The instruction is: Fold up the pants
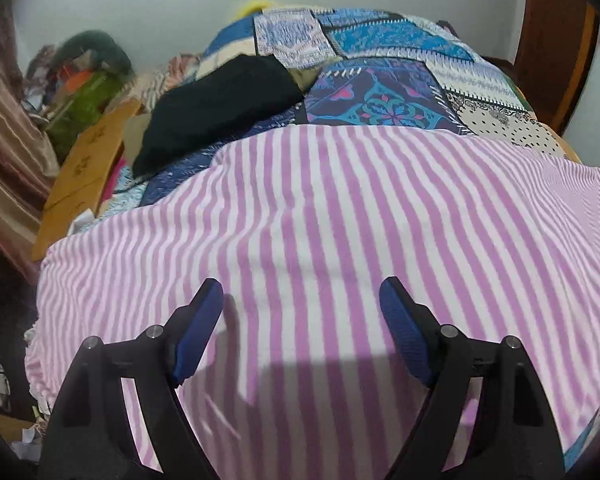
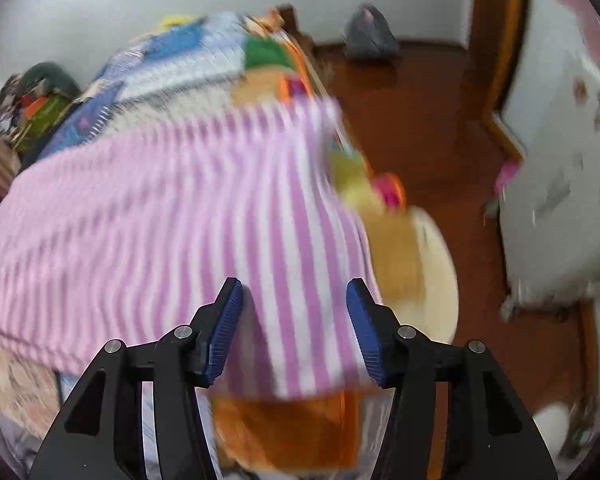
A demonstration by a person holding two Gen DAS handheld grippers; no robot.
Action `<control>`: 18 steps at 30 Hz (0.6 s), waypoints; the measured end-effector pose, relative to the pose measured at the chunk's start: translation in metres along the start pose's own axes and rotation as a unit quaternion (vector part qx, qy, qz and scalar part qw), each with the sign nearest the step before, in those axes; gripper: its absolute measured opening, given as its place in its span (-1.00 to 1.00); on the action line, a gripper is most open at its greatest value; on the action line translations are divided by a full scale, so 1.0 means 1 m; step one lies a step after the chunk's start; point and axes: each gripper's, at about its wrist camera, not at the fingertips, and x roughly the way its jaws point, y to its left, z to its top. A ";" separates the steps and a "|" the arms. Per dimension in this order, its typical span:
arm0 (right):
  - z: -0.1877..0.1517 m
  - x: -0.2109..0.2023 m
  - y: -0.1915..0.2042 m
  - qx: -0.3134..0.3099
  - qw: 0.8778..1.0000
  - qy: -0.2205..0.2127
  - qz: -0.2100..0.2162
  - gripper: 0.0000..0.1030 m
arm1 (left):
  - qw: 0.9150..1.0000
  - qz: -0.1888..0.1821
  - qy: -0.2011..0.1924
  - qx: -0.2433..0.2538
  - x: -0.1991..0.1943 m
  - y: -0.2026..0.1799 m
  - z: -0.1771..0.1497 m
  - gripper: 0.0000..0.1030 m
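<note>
Hand-held gripper above striped pants

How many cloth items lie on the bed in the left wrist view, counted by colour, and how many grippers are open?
Pink-and-white striped pants: 1
Black garment: 1
Blue patterned bedcover: 1
Open grippers: 2, left gripper and right gripper, both holding nothing
Total: 3 cloth items, 2 grippers
</note>
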 end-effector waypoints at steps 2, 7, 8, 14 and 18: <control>-0.016 -0.006 -0.018 0.034 0.999 -0.002 0.001 0.05 | 1.000 -0.001 0.004 0.001 -0.006 0.005 -0.005 0.58; -0.044 -0.023 -0.054 0.076 0.996 0.017 -0.043 0.05 | 0.999 0.020 0.011 0.028 -0.025 0.014 -0.016 0.57; -0.046 -0.028 -0.058 0.087 0.995 0.014 -0.040 0.05 | 0.999 0.026 0.006 0.036 -0.031 0.011 -0.016 0.57; -0.047 -0.059 -0.048 0.113 0.993 -0.033 0.001 0.05 | 0.998 -0.016 -0.031 0.052 -0.061 -0.020 0.003 0.57; -0.041 -0.063 -0.030 0.110 0.992 -0.045 0.043 0.09 | 0.994 -0.078 -0.041 0.064 -0.070 -0.064 0.025 0.57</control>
